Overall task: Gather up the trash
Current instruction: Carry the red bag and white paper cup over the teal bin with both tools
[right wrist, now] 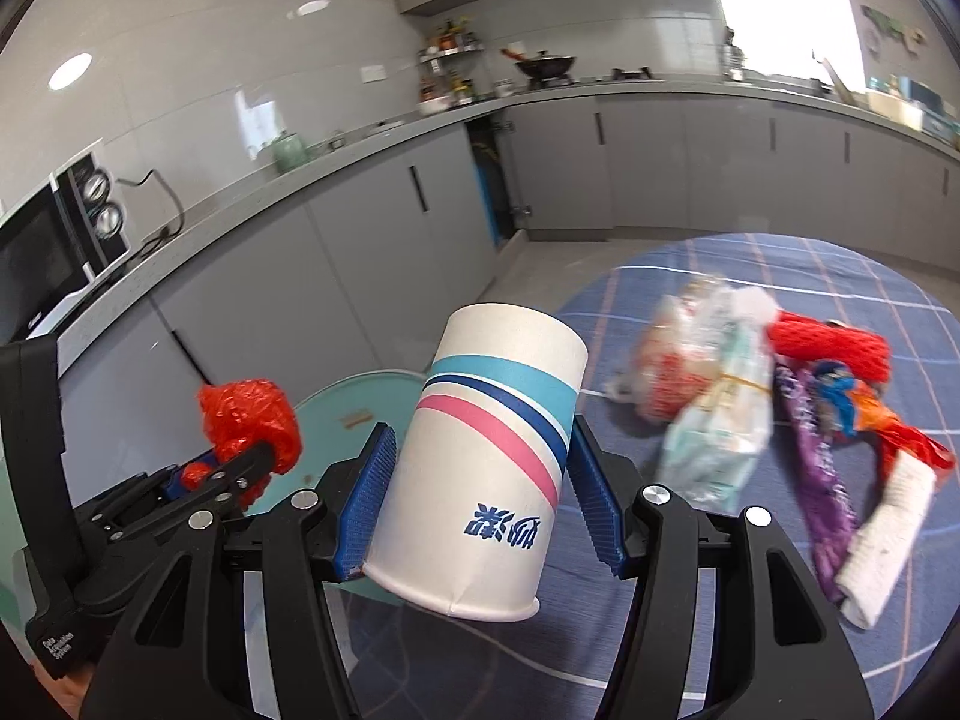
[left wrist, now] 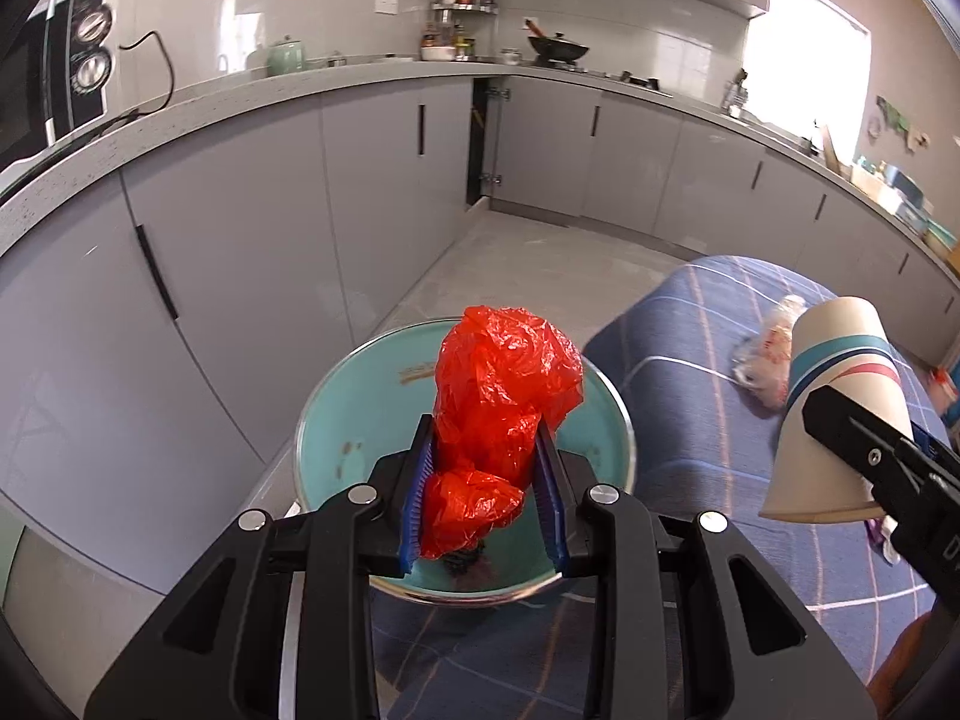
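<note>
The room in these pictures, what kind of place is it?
Most likely a home kitchen: a wok on a stove, a microwave on the grey countertop, and a rack of condiment bottles by the wall.

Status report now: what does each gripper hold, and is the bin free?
Left gripper shut on red plastic bag, above teal bin. Right gripper shut on paper cup, beside bin. More trash left on table. Bin mouth unobstructed.
</note>
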A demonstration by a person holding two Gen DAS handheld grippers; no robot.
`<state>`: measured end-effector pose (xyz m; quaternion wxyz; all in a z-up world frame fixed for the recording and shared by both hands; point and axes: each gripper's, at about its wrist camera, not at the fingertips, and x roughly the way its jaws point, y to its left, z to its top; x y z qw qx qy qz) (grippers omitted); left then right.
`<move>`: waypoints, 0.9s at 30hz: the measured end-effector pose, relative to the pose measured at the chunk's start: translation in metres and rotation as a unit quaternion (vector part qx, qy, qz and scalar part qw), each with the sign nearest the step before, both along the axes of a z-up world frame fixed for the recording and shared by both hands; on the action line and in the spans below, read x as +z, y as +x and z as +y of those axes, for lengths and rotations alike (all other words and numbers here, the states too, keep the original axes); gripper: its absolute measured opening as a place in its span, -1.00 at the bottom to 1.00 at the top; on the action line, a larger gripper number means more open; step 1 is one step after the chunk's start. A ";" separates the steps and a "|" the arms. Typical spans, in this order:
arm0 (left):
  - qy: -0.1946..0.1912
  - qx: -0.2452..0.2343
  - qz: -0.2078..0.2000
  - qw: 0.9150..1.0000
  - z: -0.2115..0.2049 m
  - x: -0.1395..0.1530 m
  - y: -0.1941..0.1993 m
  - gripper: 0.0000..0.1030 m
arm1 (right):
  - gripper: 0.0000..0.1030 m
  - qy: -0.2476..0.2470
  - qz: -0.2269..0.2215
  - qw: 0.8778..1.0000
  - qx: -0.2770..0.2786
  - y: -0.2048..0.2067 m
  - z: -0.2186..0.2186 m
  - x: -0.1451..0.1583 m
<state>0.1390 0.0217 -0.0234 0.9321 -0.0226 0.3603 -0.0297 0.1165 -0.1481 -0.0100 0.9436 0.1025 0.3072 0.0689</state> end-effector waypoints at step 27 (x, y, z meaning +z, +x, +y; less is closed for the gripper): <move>-0.014 0.061 0.046 0.997 0.048 -0.037 0.030 -0.40 | 0.15 -0.044 0.043 0.996 0.065 0.060 0.074 -0.038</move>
